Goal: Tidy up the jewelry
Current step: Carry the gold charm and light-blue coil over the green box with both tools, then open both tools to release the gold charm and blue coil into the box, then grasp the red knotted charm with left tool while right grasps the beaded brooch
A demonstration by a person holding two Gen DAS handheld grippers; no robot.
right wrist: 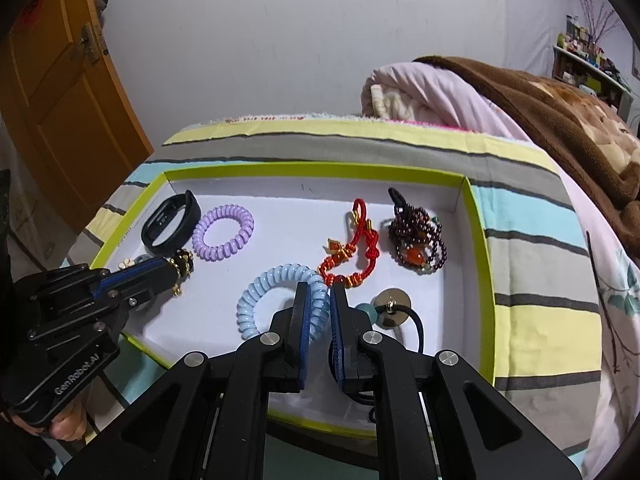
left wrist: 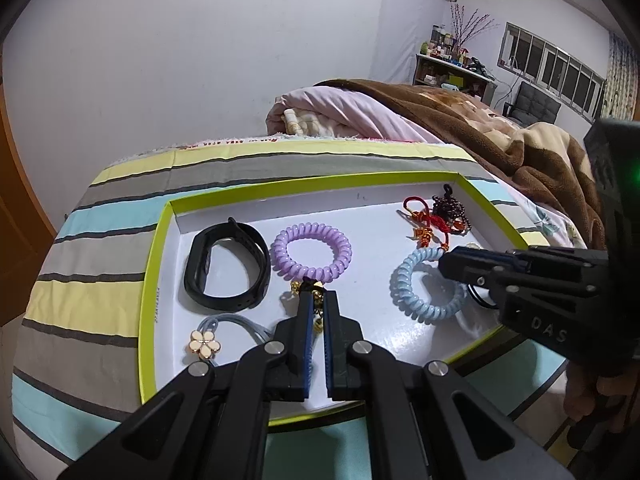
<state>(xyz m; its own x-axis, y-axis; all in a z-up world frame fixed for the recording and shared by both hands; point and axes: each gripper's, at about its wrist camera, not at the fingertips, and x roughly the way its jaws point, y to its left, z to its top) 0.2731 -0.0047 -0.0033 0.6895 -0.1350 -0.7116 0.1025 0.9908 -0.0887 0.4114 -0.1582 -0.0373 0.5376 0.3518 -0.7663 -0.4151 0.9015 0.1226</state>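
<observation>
Jewelry lies spread across a shallow white tray (right wrist: 478, 216) with a lime-green rim, set on a striped bedcover (right wrist: 532, 208) in the middle of both frames. In the left wrist view, the left gripper (left wrist: 315, 294), rising from the bottom center, has its fingers closed on a black-and-gold beaded bracelet (left wrist: 310, 289) just below a purple coil hair tie (left wrist: 311, 255); a black fitness band (left wrist: 227, 267) sits to the left, and a flower-charm hair tie (left wrist: 205, 344) lies at lower left. In the right wrist view, the right gripper (right wrist: 319, 289), at bottom center, pinches one side of a light blue coil hair tie (right wrist: 282, 300) between its blue-padded fingers. Above it lie a red knotted cord bracelet (right wrist: 352, 250) and, further right, a dark garnet bead bracelet (right wrist: 416, 236). A round metal pendant on a black cord (right wrist: 390, 308) rests just right of the right gripper's fingers. A brown blanket (right wrist: 560, 120) fills the upper right.
</observation>
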